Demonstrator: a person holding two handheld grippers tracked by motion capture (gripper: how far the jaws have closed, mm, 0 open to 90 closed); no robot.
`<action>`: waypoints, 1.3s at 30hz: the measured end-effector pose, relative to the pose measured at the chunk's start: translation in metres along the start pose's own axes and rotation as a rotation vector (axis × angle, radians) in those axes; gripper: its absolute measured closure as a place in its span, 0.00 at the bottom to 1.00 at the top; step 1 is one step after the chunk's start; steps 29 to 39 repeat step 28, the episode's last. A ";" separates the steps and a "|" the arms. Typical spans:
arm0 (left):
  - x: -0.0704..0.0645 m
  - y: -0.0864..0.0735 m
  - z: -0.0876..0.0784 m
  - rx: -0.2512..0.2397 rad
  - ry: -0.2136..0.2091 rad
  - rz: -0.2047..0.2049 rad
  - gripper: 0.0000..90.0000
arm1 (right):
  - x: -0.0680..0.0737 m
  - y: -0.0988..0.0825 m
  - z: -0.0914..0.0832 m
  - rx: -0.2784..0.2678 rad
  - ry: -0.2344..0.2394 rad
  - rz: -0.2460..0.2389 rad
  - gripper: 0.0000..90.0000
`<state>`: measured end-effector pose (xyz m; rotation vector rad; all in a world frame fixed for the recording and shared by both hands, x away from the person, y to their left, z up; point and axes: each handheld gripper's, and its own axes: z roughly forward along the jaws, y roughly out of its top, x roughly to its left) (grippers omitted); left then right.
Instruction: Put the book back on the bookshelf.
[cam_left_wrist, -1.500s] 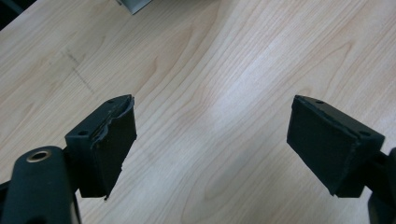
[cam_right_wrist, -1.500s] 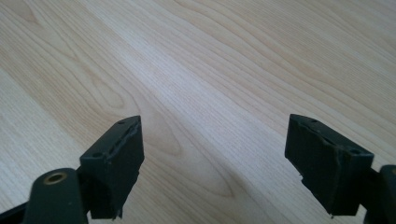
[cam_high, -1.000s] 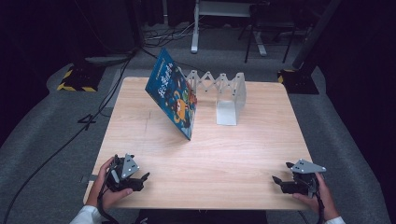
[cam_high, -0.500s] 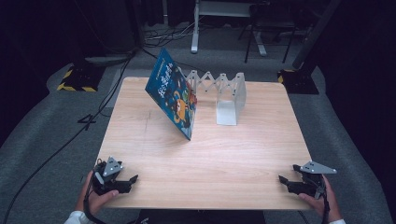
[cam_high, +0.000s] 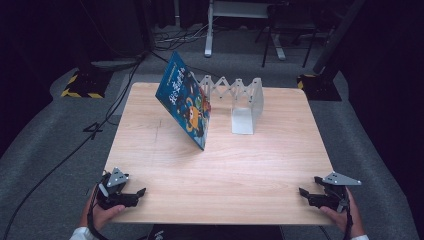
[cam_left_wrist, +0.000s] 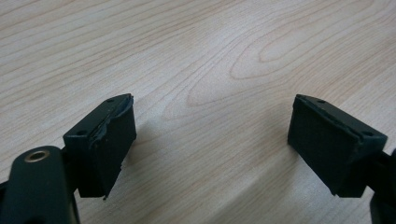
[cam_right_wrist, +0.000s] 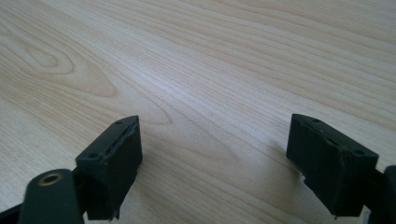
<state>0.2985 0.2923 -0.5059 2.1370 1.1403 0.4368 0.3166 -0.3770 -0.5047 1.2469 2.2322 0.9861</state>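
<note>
the left tongs (cam_high: 137, 192) rest at the near left corner of the pale wooden bench (cam_high: 240, 165), released, nothing between them. the blue picture book (cam_high: 186, 104) leans against the white accordion metal book rack (cam_high: 239, 100), far ahead and to their right, its long edge slanting away. the right tongs (cam_high: 306, 192), also released and empty, sit slightly farther from the book, by my judgement.

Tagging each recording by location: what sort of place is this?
Probably a lab or recording studio rather than a home: a bare wooden table ringed by dark curtains, cables across grey carpet, and hazard-striped stand bases on the floor.
</note>
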 end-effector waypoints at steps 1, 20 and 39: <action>0.000 0.000 0.000 0.000 0.000 0.001 0.17 | 0.000 0.000 0.000 0.000 0.000 0.001 0.21; 0.001 0.000 0.000 -0.003 0.032 -0.025 0.17 | -0.001 0.000 0.001 0.000 -0.005 0.003 0.20; 0.002 0.001 0.001 -0.001 0.040 -0.047 0.17 | -0.001 0.000 0.001 0.002 -0.007 0.004 0.20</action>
